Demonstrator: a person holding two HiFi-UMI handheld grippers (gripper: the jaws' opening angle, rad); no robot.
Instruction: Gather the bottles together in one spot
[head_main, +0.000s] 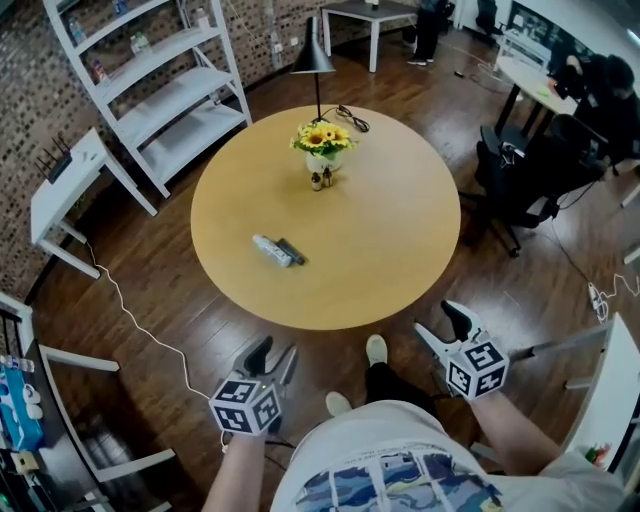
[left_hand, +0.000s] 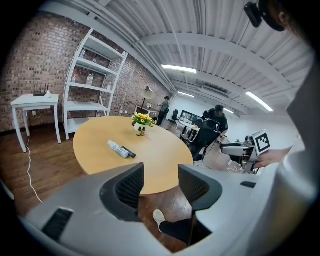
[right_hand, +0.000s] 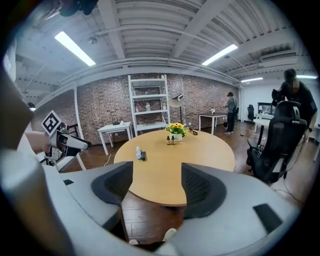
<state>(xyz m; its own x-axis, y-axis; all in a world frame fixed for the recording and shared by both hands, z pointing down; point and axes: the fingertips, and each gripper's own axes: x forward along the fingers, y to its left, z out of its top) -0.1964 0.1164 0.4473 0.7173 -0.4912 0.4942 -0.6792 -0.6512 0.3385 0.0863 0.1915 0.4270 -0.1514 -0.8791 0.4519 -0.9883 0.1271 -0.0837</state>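
On the round wooden table (head_main: 400, 250) a white bottle (head_main: 270, 249) lies on its side with a dark slim bottle (head_main: 291, 251) right beside it. Two small brown bottles (head_main: 320, 181) stand upright in front of a sunflower vase (head_main: 321, 148). My left gripper (head_main: 273, 357) hangs off the table's near edge, over the floor, open and empty. My right gripper (head_main: 443, 325) is also short of the table, at its near right, open with nothing between its jaws. The left gripper view shows the lying bottles (left_hand: 119, 149) well ahead; the right gripper view shows them (right_hand: 138, 152) at the table's left.
A white shelf unit (head_main: 160, 80) and a white side table (head_main: 70, 190) stand to the far left. A black lamp (head_main: 313, 60) rises behind the vase. An office chair (head_main: 530, 180) sits to the right. A white cable (head_main: 140, 320) runs over the wooden floor.
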